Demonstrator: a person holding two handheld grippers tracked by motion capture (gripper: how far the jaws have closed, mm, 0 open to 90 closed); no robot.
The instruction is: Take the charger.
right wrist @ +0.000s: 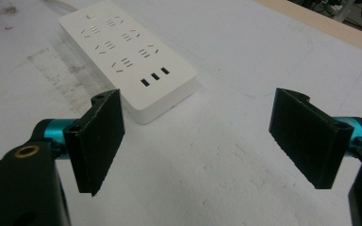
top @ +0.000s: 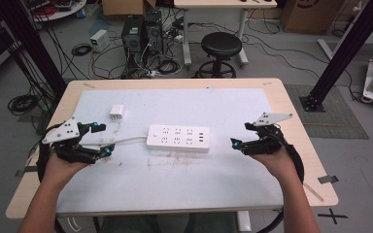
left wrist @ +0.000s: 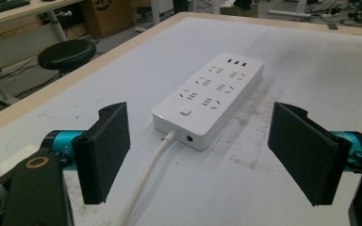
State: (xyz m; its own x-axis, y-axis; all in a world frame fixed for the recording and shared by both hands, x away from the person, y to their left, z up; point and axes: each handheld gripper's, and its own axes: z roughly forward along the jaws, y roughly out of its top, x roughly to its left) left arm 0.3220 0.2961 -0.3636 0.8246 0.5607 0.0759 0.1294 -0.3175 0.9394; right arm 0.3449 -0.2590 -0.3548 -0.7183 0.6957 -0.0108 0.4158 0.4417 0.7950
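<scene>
A white power strip [top: 178, 138] lies flat in the middle of the table, with several sockets and three USB ports at its right end. Its white cable [top: 126, 141] runs off to the left. A small white plug adapter [top: 117, 112] sits behind and left of the strip. My left gripper [top: 102, 139] hovers left of the strip, open, jaws empty and pointing at its cable end [left wrist: 188, 136]. My right gripper [top: 240, 136] is held right of the strip, open and empty, facing the USB end [right wrist: 154, 76].
The white mat [top: 175, 184] covers most of the wooden table [top: 296, 141]; brownish smudges mark it in front of the strip. Beyond the far edge stand a black stool [top: 221, 46], computers and tangled cables on the floor. Black frame posts rise at both sides.
</scene>
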